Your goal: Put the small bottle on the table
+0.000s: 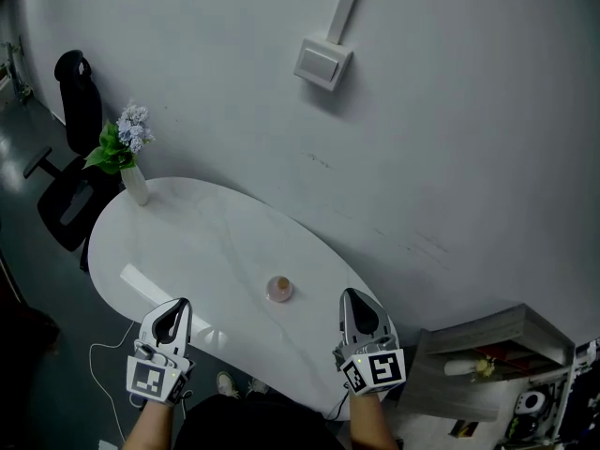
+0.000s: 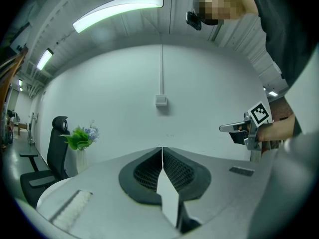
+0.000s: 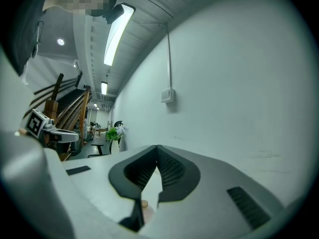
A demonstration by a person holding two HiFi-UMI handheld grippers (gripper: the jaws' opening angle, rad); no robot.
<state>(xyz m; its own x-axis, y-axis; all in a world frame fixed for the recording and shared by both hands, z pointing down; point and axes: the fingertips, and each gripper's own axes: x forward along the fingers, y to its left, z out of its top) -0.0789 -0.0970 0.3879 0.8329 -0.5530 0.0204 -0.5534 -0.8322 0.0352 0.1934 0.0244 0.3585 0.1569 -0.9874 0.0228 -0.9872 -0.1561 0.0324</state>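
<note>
Indoor workroom, office or lab sort, not a home. Bare white wall (image 1: 450, 139) with a surface-mounted switch box (image 1: 322, 64) fed by a conduit (image 1: 348, 3). Long strip light (image 2: 119, 10) on a ribbed ceiling. White oval table (image 1: 187, 242); vase of flowers (image 1: 131, 157) at its far end, black office chair (image 1: 77, 111) just beyond. Hard grey floor (image 1: 19, 139). Cluttered shelf (image 1: 497, 331) to one side. Timber lengths (image 3: 82, 108) lean farther down the room.

On table (image 1: 187, 242): small bottle (image 1: 278, 289) near front edge; vase (image 1: 135, 186) at far left end; chair (image 1: 80, 106) beyond vase.
</note>
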